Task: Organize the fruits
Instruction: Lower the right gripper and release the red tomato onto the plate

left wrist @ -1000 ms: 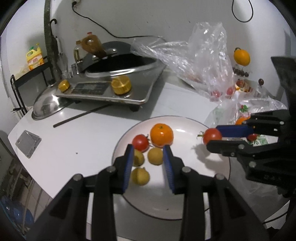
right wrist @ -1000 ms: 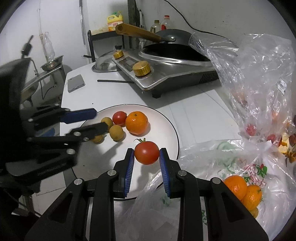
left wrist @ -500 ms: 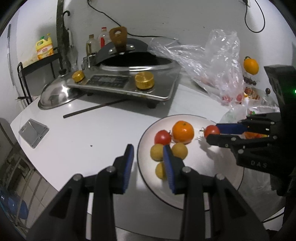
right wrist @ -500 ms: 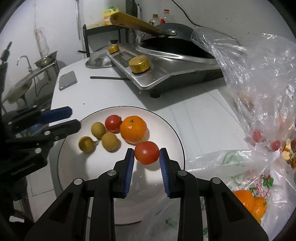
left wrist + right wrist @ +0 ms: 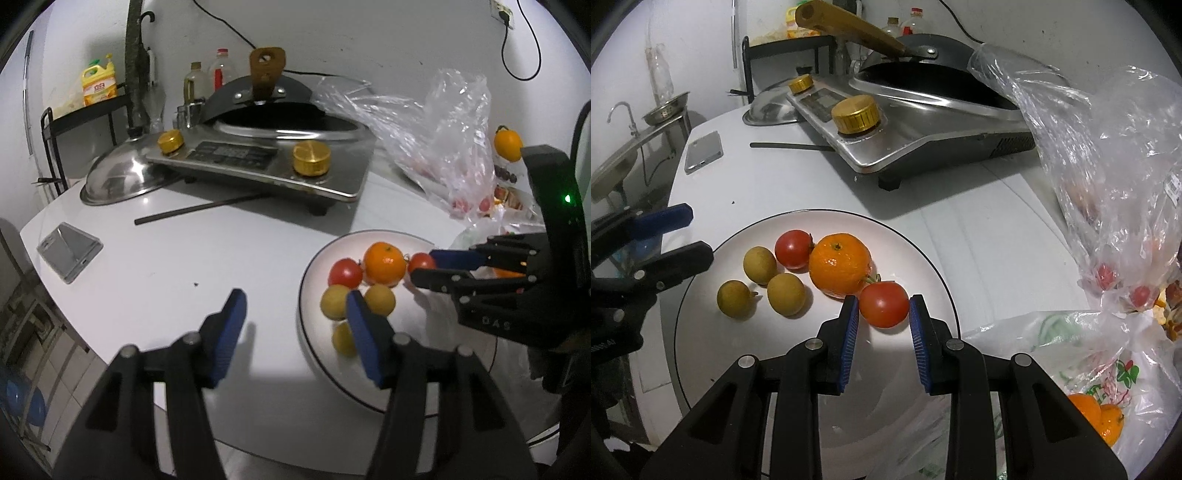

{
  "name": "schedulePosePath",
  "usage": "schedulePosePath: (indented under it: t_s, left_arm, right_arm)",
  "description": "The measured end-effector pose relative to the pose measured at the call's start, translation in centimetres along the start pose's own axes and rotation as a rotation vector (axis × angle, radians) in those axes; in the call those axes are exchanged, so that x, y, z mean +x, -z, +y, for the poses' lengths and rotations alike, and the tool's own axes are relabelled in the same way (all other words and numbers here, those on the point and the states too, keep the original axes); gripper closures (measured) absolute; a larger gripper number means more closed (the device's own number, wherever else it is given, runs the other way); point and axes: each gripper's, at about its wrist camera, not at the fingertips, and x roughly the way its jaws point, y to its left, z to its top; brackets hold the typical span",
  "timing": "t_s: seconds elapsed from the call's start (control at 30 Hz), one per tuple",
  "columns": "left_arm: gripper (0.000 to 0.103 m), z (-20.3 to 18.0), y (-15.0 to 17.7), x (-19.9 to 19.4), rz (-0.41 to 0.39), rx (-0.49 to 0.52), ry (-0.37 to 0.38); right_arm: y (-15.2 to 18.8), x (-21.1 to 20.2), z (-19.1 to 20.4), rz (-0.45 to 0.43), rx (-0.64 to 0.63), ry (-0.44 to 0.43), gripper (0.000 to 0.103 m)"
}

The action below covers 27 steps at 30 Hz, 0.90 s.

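Note:
A white plate (image 5: 923,266) (image 5: 391,391) holds an orange (image 5: 839,264), a red tomato (image 5: 793,248) and three small yellow-brown fruits (image 5: 786,294). A second tomato (image 5: 884,303) (image 5: 420,261) rests on the plate against the orange, between the pads of my right gripper (image 5: 882,321); small gaps show on both sides, so the jaws stand open around it. My left gripper (image 5: 295,325) is open and empty, over the table at the plate's left rim.
A steel stove (image 5: 923,125) with a black wok stands behind the plate. A clear plastic bag (image 5: 1108,177) with small red fruits and a printed bag (image 5: 1089,387) with oranges lie to the right. A phone (image 5: 703,151), a black stick (image 5: 207,208) and a steel lid (image 5: 122,177) lie left.
My right gripper carried the tomato down to the plate beside the orange and its jaws loosened. My left gripper drew back left off the plate and opened wider.

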Motion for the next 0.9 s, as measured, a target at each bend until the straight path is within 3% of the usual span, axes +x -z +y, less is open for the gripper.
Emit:
schedulePosePath:
  t_s: [0.3, 0.8, 0.9]
  left_arm:
    - [0.045, -0.1, 0.1, -0.8, -0.009, 0.000, 0.000]
    - [0.045, -2.0, 0.1, -3.8, -0.040, 0.026, 0.010]
    - [0.038, -2.6, 0.1, -4.7, -0.055, 0.026, 0.017]
  right_arm:
    - [-0.1, -0.3, 0.2, -0.006, -0.006, 0.027, 0.072]
    - [0.5, -4.5, 0.5, -0.057, -0.004, 0.022, 0.072]
    - [0.7, -5.9, 0.8, -0.078, -0.004, 0.021, 0.072]
